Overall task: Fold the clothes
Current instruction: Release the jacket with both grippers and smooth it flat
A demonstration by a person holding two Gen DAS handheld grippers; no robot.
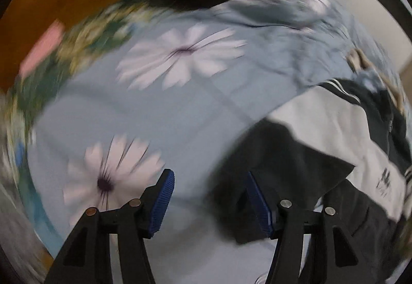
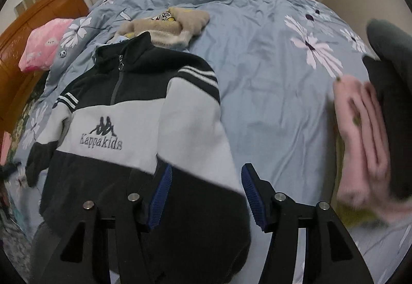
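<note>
1. Black-and-white fleece zip jacket (image 2: 144,114) with striped shoulders and an embroidered chest logo: spread front-up on the blue daisy-print bed cover (image 2: 270,93), one sleeve already laid across the chest.
2. Nearest in the right wrist view: right gripper (image 2: 204,196), blue ribbed pads apart, clamped on nothing, poised over the black hem at the jacket's lower edge.
3. Nearest in the left wrist view: left gripper (image 1: 209,202), pads likewise spread and empty, hovering above the bed cover with a dark corner of the jacket (image 1: 283,163) just beside its right finger; frame heavily blurred, so contact cannot be told.
4. Step in hand, by judgement: mid-fold, the sleeve on one side turned in, the opposite sleeve and the bottom half not yet folded.
5. Next move likely calls for closing on the loose sleeve or the hem, pinching only the fleece and not the cover beneath, then carrying it over the chest.
6. Off to the right: stack of folded garments (image 2: 368,134), pink under dark grey, well apart from the jacket.
7. Farther back: beige fuzzy garment (image 2: 167,23) just beyond the collar, pink patterned pillow (image 2: 43,49) by the orange wooden headboard (image 2: 31,26).
</note>
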